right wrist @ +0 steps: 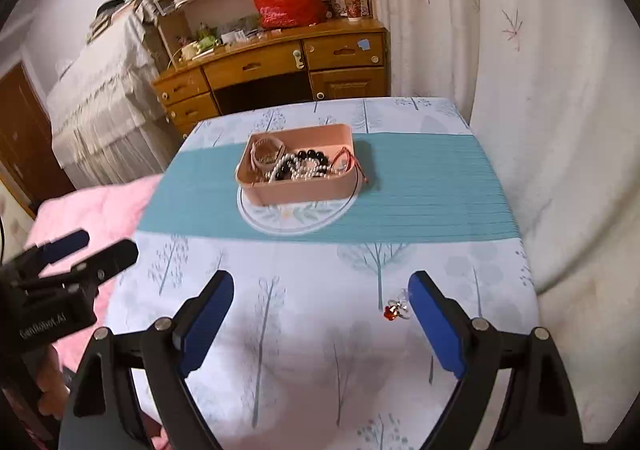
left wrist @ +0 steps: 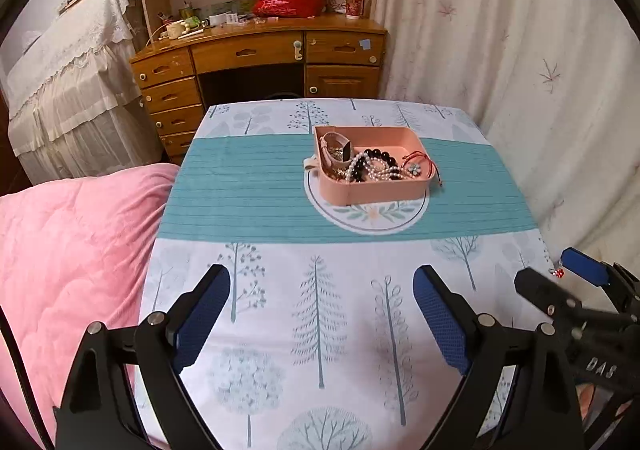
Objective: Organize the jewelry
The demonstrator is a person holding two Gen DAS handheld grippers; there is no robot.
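In the left wrist view, the left gripper (left wrist: 322, 310) is seen with its two blue-padded fingers (left wrist: 204, 316) spread wide, and nothing is held between them; only the tree-printed tablecloth (left wrist: 320, 330) shows in the gap. The pink tray (left wrist: 376, 192) is set well ahead of the fingertips, on the teal band (left wrist: 240, 190) of the cloth, over a round white motif. It is filled with jewelry: a pearl strand (left wrist: 374, 172), dark beads (left wrist: 380, 156), a red cord (left wrist: 424, 160) draped over the right rim, and what may be a pink watch strap (left wrist: 332, 148) at the left end, though this is too small to be sure. At the right edge the right gripper (left wrist: 560, 278) is visible, its fingers apart, with a small red-stoned ring (left wrist: 558, 272) lying on the cloth between them.

In the right wrist view, the right gripper (right wrist: 322, 314) is likewise shown spread open and empty. The ring (right wrist: 396, 308) is found on the cloth just inside the right finger (right wrist: 436, 326), close beside its pad but not pinched by it. The tray (right wrist: 300, 190) is placed farther off, ahead and slightly left of the fingers, well apart from the ring. The left gripper (right wrist: 96, 248) is seen at the left edge, fingers parted, above a pink quilt (right wrist: 92, 210). A wooden desk (right wrist: 280, 62) is seen beyond the table.
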